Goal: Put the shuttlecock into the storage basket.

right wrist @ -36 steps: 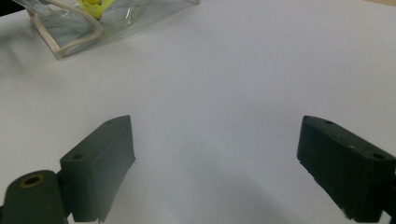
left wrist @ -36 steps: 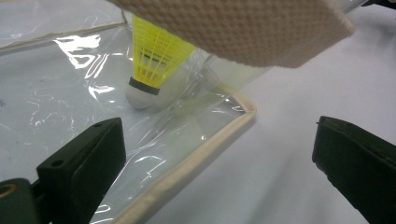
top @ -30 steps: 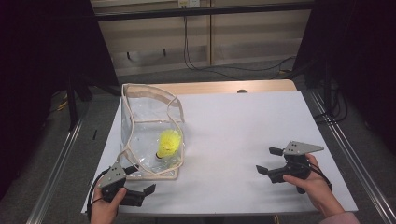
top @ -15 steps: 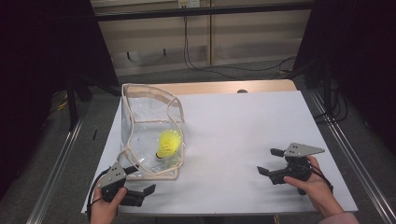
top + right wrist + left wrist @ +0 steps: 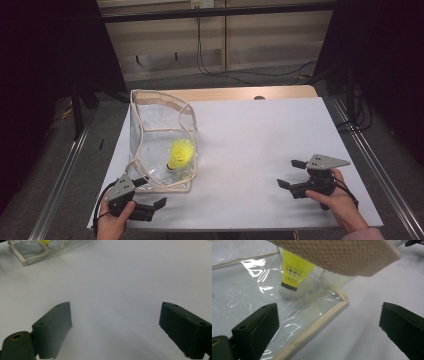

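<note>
Grippers at the near edge of the table [image 5: 260,125], both spread wide and holding nothing.

Left gripper [image 5: 145,200] sits just beside the near corner of the clear bag [image 5: 160,130], while the right gripper [image 5: 295,175] waits well apart over bare white. A yellow shuttlecock [image 5: 180,154] stands inside the bag. Reaching for the bag looks like the step in hand; next, one jaw must slip under the cream trim [image 5: 312,328]. Left gripper view shows the white cork tip [image 5: 287,292], probably resting on the bag's floor, which the high view blurs.

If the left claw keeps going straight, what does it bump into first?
Probably the clear bag: its cream-edged corner lies right between the open left claw jaws. The yellow shuttlecock sits inside, farther on.
</note>
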The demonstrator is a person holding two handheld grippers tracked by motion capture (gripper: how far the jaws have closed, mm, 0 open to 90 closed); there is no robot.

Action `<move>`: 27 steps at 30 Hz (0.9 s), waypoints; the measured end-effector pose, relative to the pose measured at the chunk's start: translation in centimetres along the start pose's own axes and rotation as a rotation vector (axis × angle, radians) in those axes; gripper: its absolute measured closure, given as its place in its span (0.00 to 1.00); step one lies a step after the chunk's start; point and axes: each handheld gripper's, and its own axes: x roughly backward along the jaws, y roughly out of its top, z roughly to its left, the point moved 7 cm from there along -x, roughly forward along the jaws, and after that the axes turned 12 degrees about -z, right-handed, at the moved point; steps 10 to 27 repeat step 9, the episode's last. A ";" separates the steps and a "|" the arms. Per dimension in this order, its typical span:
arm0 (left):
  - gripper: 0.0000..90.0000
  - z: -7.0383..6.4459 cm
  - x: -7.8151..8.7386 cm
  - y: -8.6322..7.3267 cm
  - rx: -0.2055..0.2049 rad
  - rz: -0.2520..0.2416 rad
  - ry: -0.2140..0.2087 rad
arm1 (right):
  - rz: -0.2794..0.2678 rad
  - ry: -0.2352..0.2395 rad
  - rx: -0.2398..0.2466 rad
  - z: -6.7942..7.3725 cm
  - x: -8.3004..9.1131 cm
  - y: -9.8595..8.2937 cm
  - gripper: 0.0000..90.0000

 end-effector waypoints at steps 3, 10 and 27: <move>0.03 0.0 0.0 0.0 0.001 0.000 0.000 | -0.007 -0.006 -0.001 -0.1 0.2 0.1 0.12; 0.03 0.1 0.0 0.0 -0.014 0.011 0.005 | -0.008 -0.009 0.001 -0.1 0.2 0.1 0.12; 0.03 0.1 0.0 0.0 -0.014 0.011 0.005 | -0.008 -0.009 0.001 -0.1 0.2 0.1 0.12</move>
